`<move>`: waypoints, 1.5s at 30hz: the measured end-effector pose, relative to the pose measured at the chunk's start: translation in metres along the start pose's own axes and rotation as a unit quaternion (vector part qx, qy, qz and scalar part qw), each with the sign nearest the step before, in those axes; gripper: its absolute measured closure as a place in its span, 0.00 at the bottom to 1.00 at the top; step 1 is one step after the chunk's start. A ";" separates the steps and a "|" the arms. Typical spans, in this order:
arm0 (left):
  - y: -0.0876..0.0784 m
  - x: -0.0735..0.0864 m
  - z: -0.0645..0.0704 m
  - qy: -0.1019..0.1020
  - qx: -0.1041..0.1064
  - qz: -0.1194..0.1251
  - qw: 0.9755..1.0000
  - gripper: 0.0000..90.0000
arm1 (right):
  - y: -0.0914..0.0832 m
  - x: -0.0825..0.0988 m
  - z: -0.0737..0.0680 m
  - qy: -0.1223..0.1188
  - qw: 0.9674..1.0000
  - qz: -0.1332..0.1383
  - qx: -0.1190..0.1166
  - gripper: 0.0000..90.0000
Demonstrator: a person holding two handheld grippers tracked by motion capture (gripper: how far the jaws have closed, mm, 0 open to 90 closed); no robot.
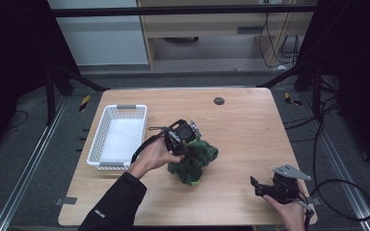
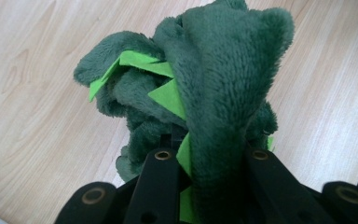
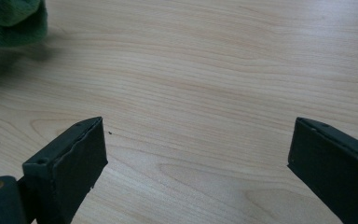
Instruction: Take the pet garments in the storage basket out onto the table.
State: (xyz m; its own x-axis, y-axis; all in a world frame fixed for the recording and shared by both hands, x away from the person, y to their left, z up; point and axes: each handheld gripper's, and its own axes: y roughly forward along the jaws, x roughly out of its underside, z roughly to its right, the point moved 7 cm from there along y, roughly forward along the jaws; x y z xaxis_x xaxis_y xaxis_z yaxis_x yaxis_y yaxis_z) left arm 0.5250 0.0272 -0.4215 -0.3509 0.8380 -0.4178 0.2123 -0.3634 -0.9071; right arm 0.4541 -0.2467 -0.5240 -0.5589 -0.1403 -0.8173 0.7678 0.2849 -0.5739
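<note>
A dark green plush toy (image 1: 195, 161) with bright green felt spikes sits near the middle of the wooden table (image 1: 241, 125). My left gripper (image 1: 187, 144) is shut on the plush toy (image 2: 214, 93), whose thick limb is squeezed between the two black jaws. A corner of the plush toy (image 3: 11, 21) appears at the top left of the right gripper view. My right gripper (image 1: 256, 185) rests low at the table's front right, held in a hand, pointing left. My right gripper (image 3: 196, 158) stands open over bare wood with nothing between its fingers.
A white plastic basket (image 1: 118, 137) stands at the table's left side, close to the left hand. A small dark round disc (image 1: 218, 101) lies near the far edge. Black cables (image 1: 337, 192) trail off the table's right side. Bare wood lies between the toy and the right gripper.
</note>
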 end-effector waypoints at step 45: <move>0.012 0.025 0.009 -0.003 -0.001 0.067 0.998 0.30 | 0.001 0.001 -0.001 0.001 1.000 -0.005 0.001 0.05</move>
State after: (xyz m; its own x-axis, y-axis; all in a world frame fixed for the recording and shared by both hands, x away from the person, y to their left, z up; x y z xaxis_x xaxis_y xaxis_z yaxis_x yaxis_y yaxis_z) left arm 0.5110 0.0404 -0.4430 -0.3252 0.7798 -0.5350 0.2592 -0.4705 -0.8434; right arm 0.4536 -0.2462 -0.5253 -0.5670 -0.1414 -0.8115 0.7627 0.2820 -0.5820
